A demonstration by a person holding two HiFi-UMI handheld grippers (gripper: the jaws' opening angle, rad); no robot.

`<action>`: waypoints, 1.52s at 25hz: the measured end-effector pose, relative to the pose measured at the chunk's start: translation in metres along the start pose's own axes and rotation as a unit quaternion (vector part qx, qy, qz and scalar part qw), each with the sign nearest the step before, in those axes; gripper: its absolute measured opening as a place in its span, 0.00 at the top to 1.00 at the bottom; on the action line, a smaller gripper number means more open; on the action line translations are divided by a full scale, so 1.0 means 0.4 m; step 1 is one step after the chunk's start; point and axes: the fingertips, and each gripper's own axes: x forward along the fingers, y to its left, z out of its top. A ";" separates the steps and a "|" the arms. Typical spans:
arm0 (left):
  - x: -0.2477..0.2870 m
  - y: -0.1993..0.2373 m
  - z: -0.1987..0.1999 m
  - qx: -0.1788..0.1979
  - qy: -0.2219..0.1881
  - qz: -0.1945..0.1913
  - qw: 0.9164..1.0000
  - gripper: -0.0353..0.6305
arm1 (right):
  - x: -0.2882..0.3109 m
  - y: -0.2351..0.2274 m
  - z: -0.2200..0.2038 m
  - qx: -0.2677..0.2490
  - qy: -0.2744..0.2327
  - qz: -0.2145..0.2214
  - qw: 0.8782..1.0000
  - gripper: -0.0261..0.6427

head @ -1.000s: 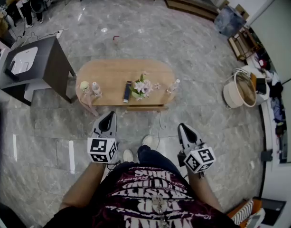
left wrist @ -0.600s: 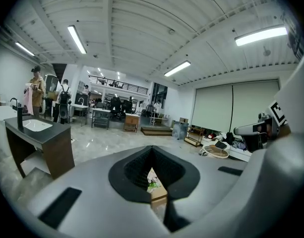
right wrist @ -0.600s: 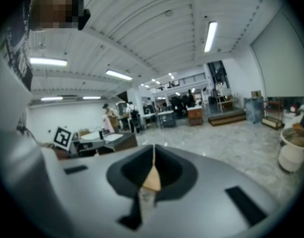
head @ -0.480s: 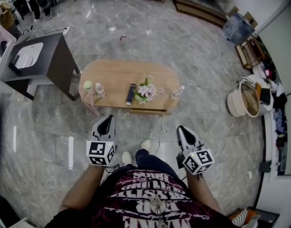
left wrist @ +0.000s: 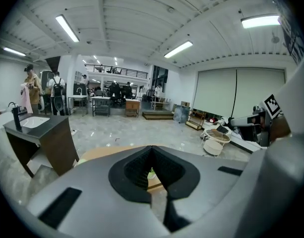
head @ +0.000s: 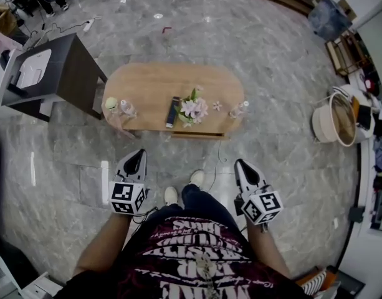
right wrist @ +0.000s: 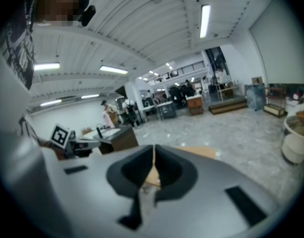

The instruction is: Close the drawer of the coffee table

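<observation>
Person stands on a grey marble floor (head: 290, 185), one gripper in each hand, held low out front. L gripper (head: 138, 156) and R gripper (head: 240, 166): fingers pinched tight together on both, nothing btwn them. Both aim fwd at the coffee table (head: 153, 83), well apart from it. White shoes (head: 171, 195) show btwn the grippers.

Drawer (head: 202, 134) sits on the near long side, right of ctr, under the top. It's a thin pale-wood strip sticking out a bit past the edge.

Surface is oval, light wood. On it: dark remote (head: 172, 111), pink-white flowers (head: 192, 109), clear bottle (head: 124, 108) near L end, second bottle (head: 240, 109) near R end.

Farther off on the L is a dark side table (head: 78, 73), and far R a round pale tub (head: 319, 123).
</observation>
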 end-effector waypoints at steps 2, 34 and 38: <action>0.039 -0.012 0.007 0.014 0.017 0.000 1.000 0.91 | 0.012 -0.063 0.014 0.004 -0.002 -0.005 1.000 0.91; 0.604 0.069 -0.673 0.089 0.251 -0.086 0.960 0.91 | 0.504 -0.542 -0.524 -0.072 0.244 0.074 0.964 0.91; 0.678 0.087 -0.811 0.135 0.286 -0.100 0.943 0.91 | 0.556 -0.597 -0.659 -0.116 0.267 0.082 0.953 0.91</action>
